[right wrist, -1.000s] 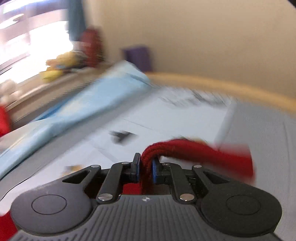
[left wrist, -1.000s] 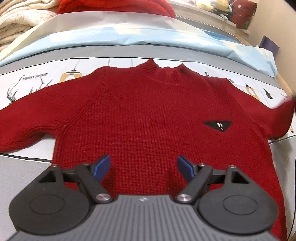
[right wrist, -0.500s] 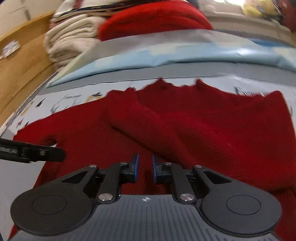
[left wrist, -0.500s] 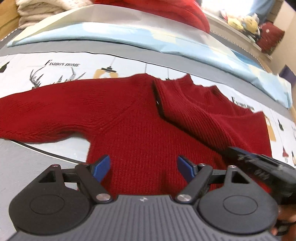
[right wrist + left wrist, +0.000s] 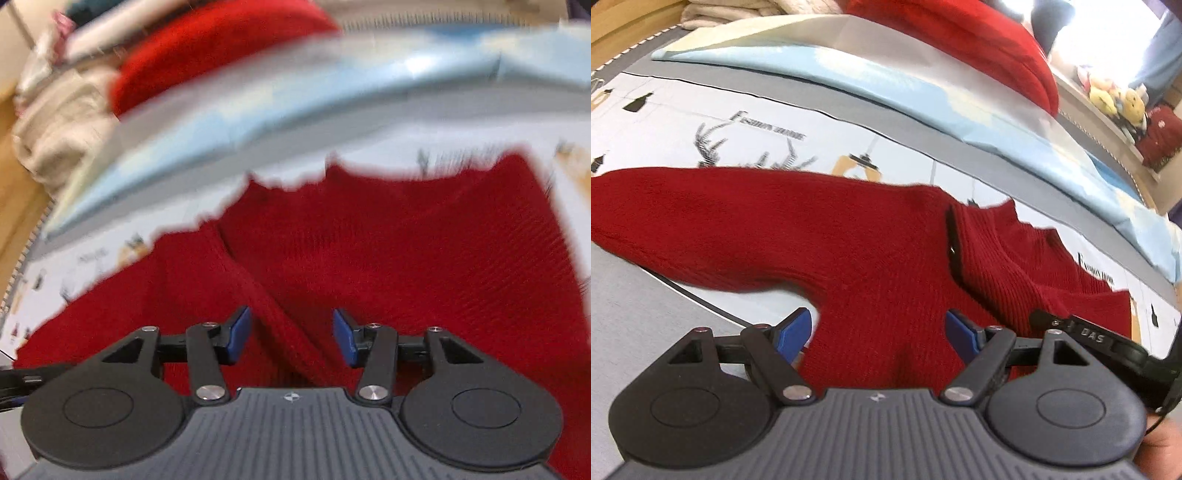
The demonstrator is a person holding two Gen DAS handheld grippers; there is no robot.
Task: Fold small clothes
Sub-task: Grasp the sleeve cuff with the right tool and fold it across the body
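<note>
A home bedroom: printed bedsheet, folded blankets, plush toys (on a ledge).

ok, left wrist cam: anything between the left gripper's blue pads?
Only the red sweater, its body under the open left gripper. Nothing is pinched; seen in the left wrist view.

The printed sheet at the upper left of the left wrist view lies bare and unobstructed. The grey strip at the lower left is likewise free. The centre is covered by the flat red sweater, with one sleeve folded across it. Passage at the top is blocked by a light blue pillow, a red bundle and cream blankets. The lower right is occupied by the right gripper.
</note>
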